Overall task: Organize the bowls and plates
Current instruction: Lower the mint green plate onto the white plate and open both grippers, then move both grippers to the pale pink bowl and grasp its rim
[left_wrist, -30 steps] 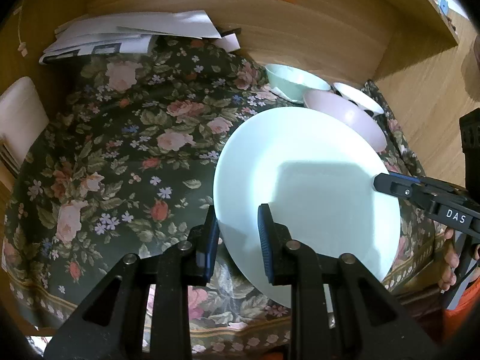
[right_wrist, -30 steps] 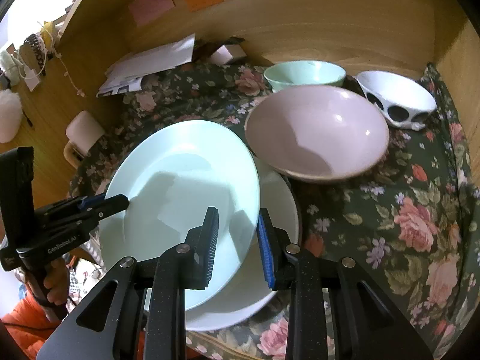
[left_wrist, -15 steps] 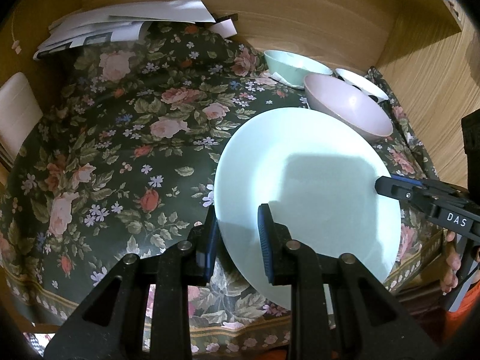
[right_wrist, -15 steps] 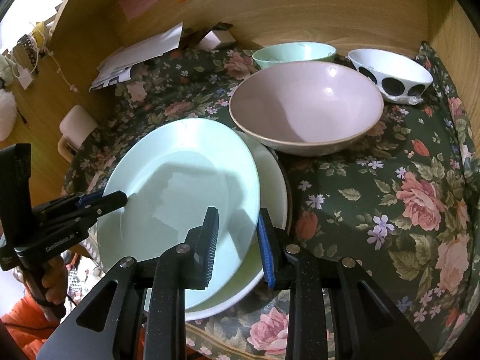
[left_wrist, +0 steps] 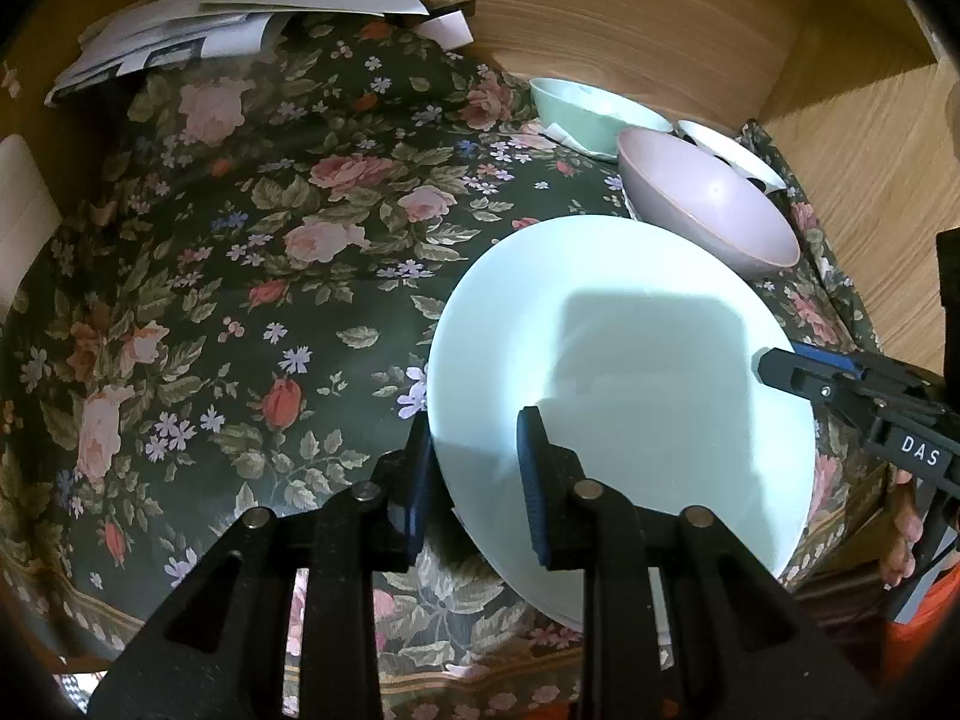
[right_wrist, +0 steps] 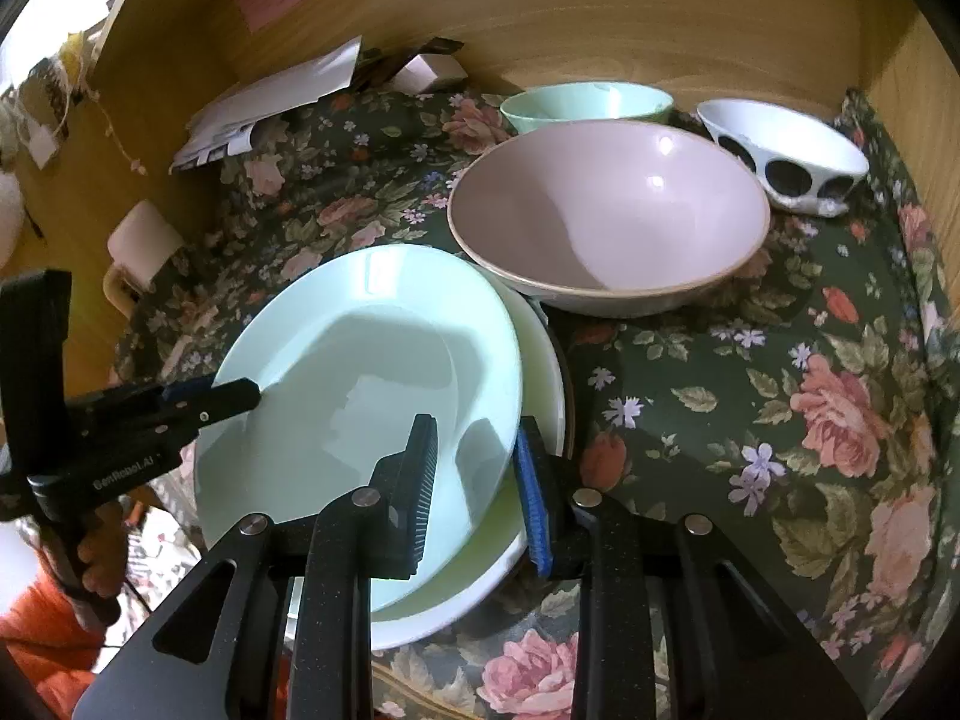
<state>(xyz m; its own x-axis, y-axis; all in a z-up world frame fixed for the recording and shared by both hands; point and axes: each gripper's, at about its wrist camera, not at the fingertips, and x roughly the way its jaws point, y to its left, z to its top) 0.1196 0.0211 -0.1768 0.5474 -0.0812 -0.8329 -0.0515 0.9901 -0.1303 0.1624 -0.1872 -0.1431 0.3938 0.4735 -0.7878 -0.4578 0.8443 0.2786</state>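
A pale mint plate [left_wrist: 630, 372] [right_wrist: 360, 372] hangs tilted just above the floral tablecloth [left_wrist: 240, 300], held at two opposite rims. My left gripper [left_wrist: 474, 480] is shut on its left rim, one finger under the edge and one on top. It shows in the right wrist view as a black tip [right_wrist: 240, 396]. My right gripper [right_wrist: 477, 480] is shut on the opposite rim, seen from the left wrist as a tip [left_wrist: 774, 369]. Directly under the mint plate lies a white plate [right_wrist: 540, 372]. Behind it stand a pink bowl [right_wrist: 606, 216], a mint bowl [right_wrist: 585, 105] and a white bowl with black dots [right_wrist: 786, 156].
Wooden walls close in the back and right of the table. Loose papers [left_wrist: 240, 24] lie at the back left, and a white padded object [right_wrist: 141, 240] sits past the left edge. A hand and an orange sleeve [right_wrist: 54, 630] show at the lower left.
Both grippers keep their hold on the mint plate. The plate and the hands have barely shifted.
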